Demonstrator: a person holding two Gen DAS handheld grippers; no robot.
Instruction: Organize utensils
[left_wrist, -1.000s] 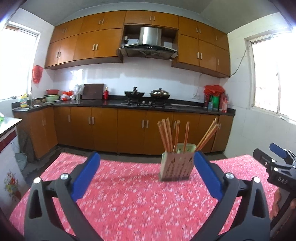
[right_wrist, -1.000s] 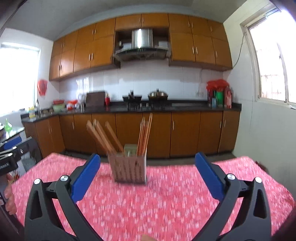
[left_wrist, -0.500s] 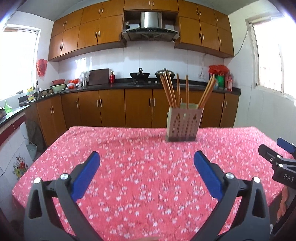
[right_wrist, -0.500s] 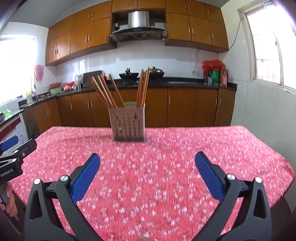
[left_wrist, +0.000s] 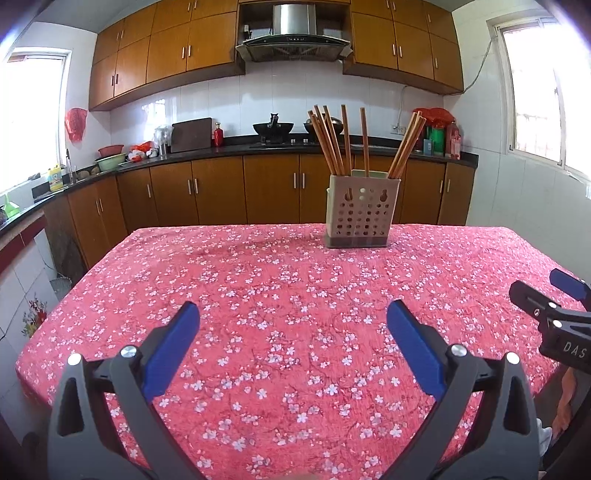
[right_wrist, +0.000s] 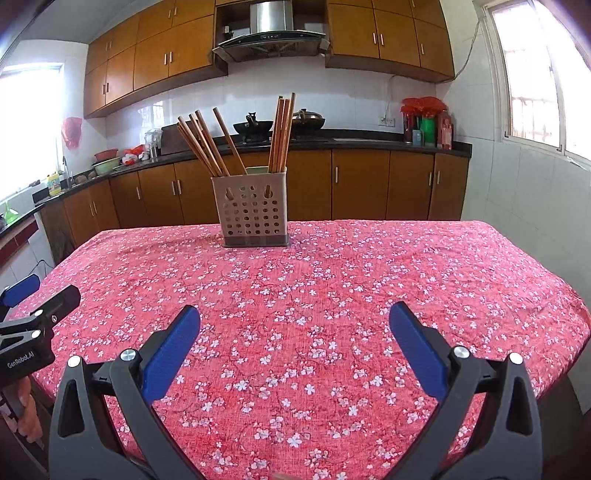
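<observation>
Tilting downward, holder (left_wrist: 361, 212) lower, farther back

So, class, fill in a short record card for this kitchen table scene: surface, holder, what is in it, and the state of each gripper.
surface: table under a red floral tablecloth
holder: beige perforated utensil holder, upright, on the far side of the table
contents: wooden chopsticks standing in separate clusters, leaning outward
left gripper: open, empty, above the cloth
right gripper: open, empty, above the cloth
loose utensils on the cloth: none visible
</observation>
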